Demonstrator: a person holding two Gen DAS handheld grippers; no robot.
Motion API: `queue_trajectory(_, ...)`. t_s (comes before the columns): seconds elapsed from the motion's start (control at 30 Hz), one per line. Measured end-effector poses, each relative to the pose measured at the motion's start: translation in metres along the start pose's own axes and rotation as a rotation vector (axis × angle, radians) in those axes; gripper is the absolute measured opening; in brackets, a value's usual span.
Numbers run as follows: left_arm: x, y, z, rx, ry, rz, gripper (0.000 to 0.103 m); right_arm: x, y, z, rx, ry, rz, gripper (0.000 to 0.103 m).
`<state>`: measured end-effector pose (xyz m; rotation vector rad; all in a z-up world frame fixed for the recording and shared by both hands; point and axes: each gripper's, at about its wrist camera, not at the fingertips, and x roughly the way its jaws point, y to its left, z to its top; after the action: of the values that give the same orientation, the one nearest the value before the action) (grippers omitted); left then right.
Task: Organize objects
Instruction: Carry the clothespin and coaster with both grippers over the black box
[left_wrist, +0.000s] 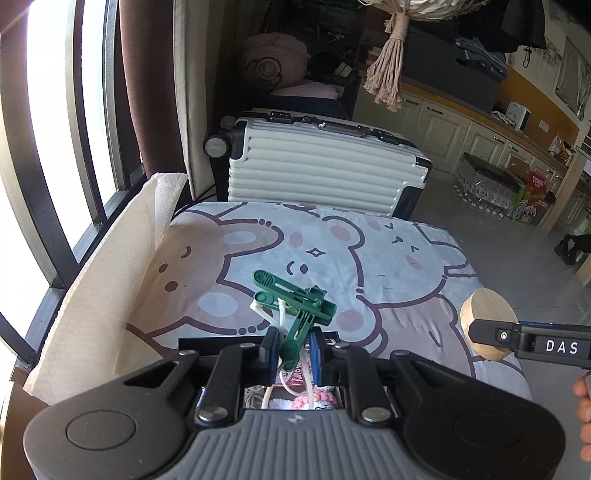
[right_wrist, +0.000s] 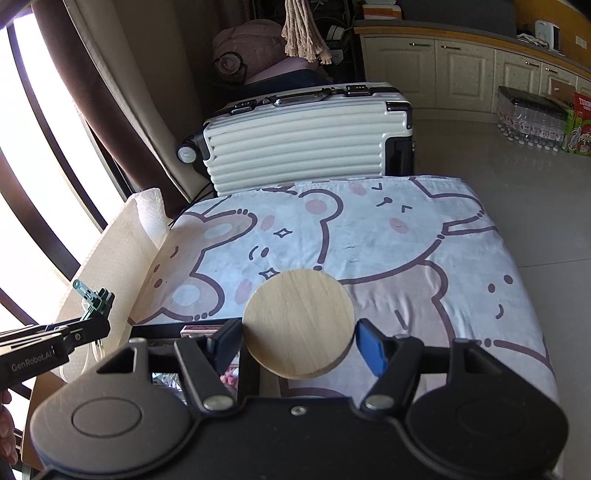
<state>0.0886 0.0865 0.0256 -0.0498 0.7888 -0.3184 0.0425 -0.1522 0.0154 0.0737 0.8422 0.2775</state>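
Observation:
My left gripper (left_wrist: 292, 349) is shut on a bundle of green clothes pegs (left_wrist: 295, 301) tied with white cord, held up above a black box (left_wrist: 258, 397) of small items. From the right wrist view the pegs (right_wrist: 94, 300) show at the left edge. My right gripper (right_wrist: 298, 341) is shut on a round wooden disc (right_wrist: 297, 326), its blue pads pressing the disc's edges. That disc (left_wrist: 487, 325) hangs in the air at the right in the left wrist view, over the bear-print cloth (left_wrist: 369, 258).
A white ribbed suitcase (left_wrist: 321, 166) stands beyond the cloth-covered table (right_wrist: 406, 240). White foam sheet (left_wrist: 110, 288) leans along the table's left side by the window bars. Kitchen cabinets (right_wrist: 461, 70) and packs of bottles (right_wrist: 532, 118) lie far right. A hand (left_wrist: 583, 413) shows at the right edge.

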Motion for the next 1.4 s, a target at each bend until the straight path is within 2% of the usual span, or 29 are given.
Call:
queue_trajectory(0.17,0.003,0.009,-0.003,0.011,0.031,0.007,0.018,0.006,0.012,-0.002,-0.017,0.015,0.010,0.068)
queue_trajectory(0.73,0.036,0.055,-0.029,0.056,0.223,0.064,0.018,0.043,0.059,-0.005,-0.082,0.096,0.081,0.068)
queue_trajectory(1.33,0.087,0.060,-0.054,0.151,0.428,0.057,0.018,0.068,0.089,-0.005,-0.150,0.159,0.129,0.068)
queue_trajectory(1.4,0.090,0.061,-0.055,0.158,0.438,0.060,0.023,0.074,0.093,-0.007,-0.162,0.182,0.139,0.068)
